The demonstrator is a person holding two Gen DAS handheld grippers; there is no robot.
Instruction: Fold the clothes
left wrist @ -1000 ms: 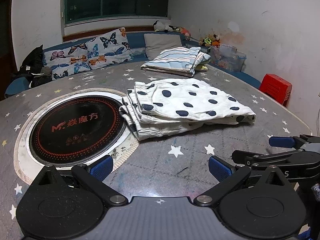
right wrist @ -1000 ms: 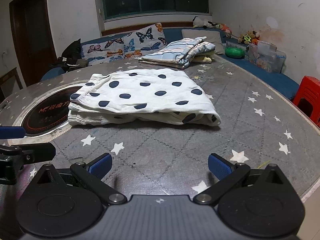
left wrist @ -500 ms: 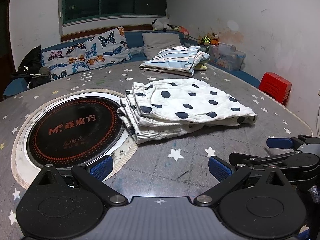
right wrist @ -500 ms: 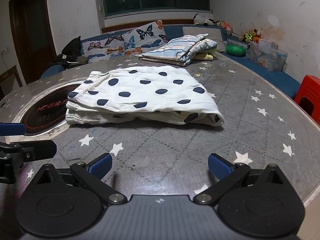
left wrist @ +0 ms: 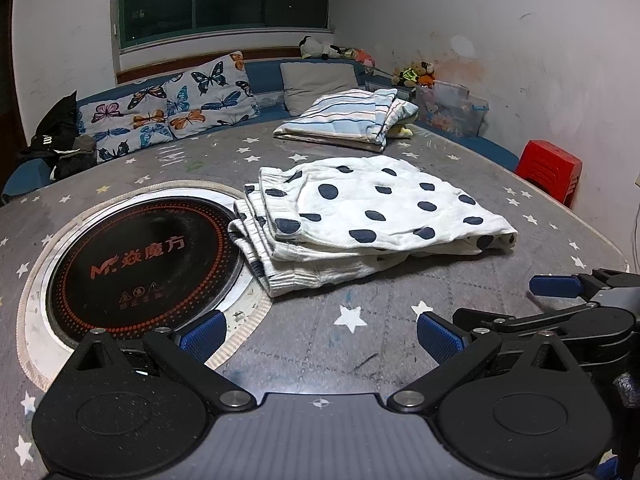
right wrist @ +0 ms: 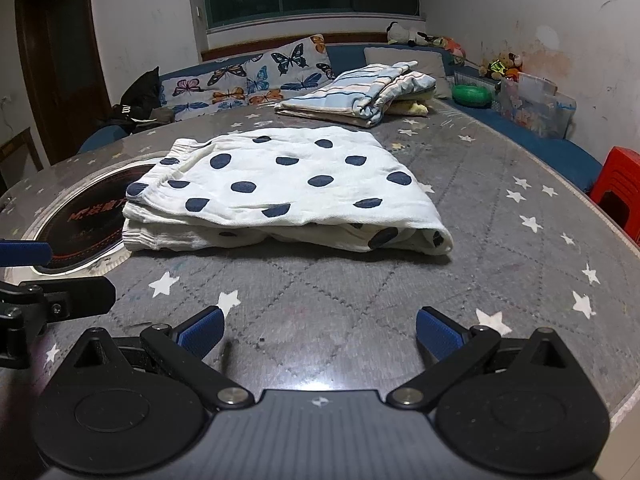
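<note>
Trouble could come if a finger bumps the folded white cloth with dark blue dots (right wrist: 280, 188) on the grey star table (right wrist: 500, 248), beside the round black cooktop (left wrist: 136, 256): the layers may slide apart. Left gripper (left wrist: 319, 334) and right gripper (right wrist: 319, 332) both hover near it with jaws spread, holding nothing.

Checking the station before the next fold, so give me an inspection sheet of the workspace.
Surface: grey starred table, round hob inset.
Job's things: dotted garment folded, its edge overlapping the hob's rim; striped stack folded behind.
Clutter: nothing seen loose.
Grippers: left gripper and right gripper open, empty, short of the garment.
Cables: one at the right edge.
Surroundings: bench with cushions, toys, red stool.
</note>
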